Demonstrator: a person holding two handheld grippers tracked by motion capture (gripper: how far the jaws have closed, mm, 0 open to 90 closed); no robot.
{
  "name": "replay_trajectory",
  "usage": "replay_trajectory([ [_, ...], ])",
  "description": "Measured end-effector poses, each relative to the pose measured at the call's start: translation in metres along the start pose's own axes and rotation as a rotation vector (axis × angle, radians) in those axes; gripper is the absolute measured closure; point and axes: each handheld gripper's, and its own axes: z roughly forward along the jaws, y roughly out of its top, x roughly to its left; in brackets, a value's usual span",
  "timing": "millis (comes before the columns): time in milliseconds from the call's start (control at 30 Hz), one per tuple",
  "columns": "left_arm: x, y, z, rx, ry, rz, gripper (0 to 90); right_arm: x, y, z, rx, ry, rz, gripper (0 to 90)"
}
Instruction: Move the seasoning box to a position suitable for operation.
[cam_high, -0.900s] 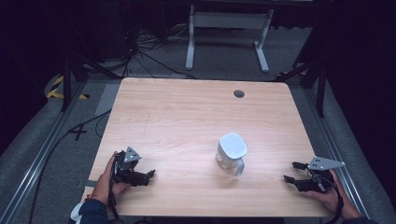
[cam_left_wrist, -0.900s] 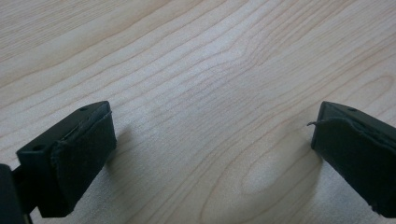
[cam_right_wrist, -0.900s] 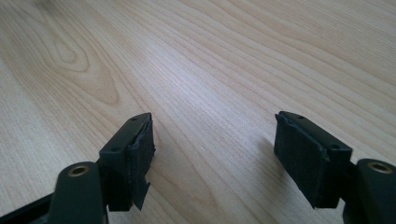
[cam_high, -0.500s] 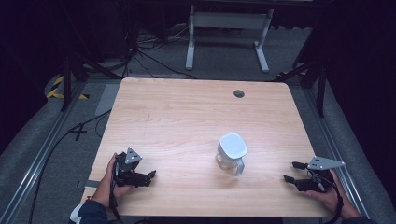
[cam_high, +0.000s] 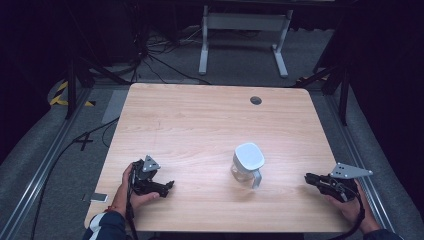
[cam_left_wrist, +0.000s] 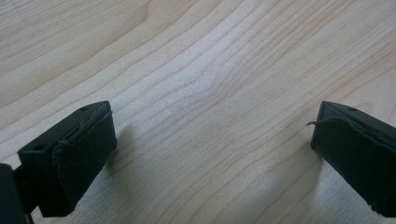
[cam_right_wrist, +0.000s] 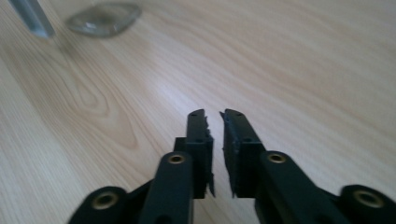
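A clear lidded jug (cam_high: 248, 163) stands on the wooden table (cam_high: 200, 120). My left gripper (cam_high: 165, 187), at its eight o'clock, gapes wide, empty. My right gripper (cam_high: 310, 177), at four o'clock, is nearly closed, empty.

The black left hand-held gripper (cam_high: 167, 186) carries a grey three-cornered plate (cam_high: 149, 163) on top, and its blocky jaws are faced with dark, fuzzy pads (cam_left_wrist: 84, 158). The black right hand-held gripper (cam_high: 310, 178) bears a like plate (cam_high: 351, 171), brass-coloured rivets (cam_right_wrist: 176, 159) at its jaw pivots and a trailing black cable (cam_high: 359, 220). The person's left wrist shows a dark blue sleeve (cam_high: 105, 227) with red and white trim.
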Motion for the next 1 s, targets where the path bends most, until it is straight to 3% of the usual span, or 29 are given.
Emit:
replay_trajectory([
  [167,0.001,0.001,0.001,-0.005,0.001,0.008,0.3,0.007,0.024,-0.001,-0.073,0.042,-0.012,89.5],
  [433,0.001,0.002,0.002,-0.002,-0.008,0.015,0.3,0.028,0.062,0.010,-0.114,0.108,-0.082,89.8],
  [467,0.001,0.002,0.002,-0.001,-0.013,0.013,0.4,0.038,0.078,0.017,-0.128,0.130,-0.116,89.8],
  [567,0.002,0.003,0.002,-0.001,-0.014,0.021,0.4,0.045,0.092,0.022,-0.155,0.159,-0.130,89.9],
  [600,0.002,0.003,0.002,-0.002,-0.014,0.021,0.4,0.057,0.109,0.028,-0.174,0.185,-0.169,89.8],
  [633,0.002,0.003,0.002,-0.002,-0.014,0.021,0.4,0.062,0.116,0.031,-0.184,0.199,-0.184,89.9],
  [833,0.002,0.003,0.002,-0.002,-0.014,0.021,0.4,0.085,0.132,0.050,-0.158,0.245,-0.235,89.9],
  [1000,0.002,0.003,0.002,-0.002,-0.014,0.021,0.4,0.089,0.132,0.055,-0.137,0.243,-0.254,89.9],
])
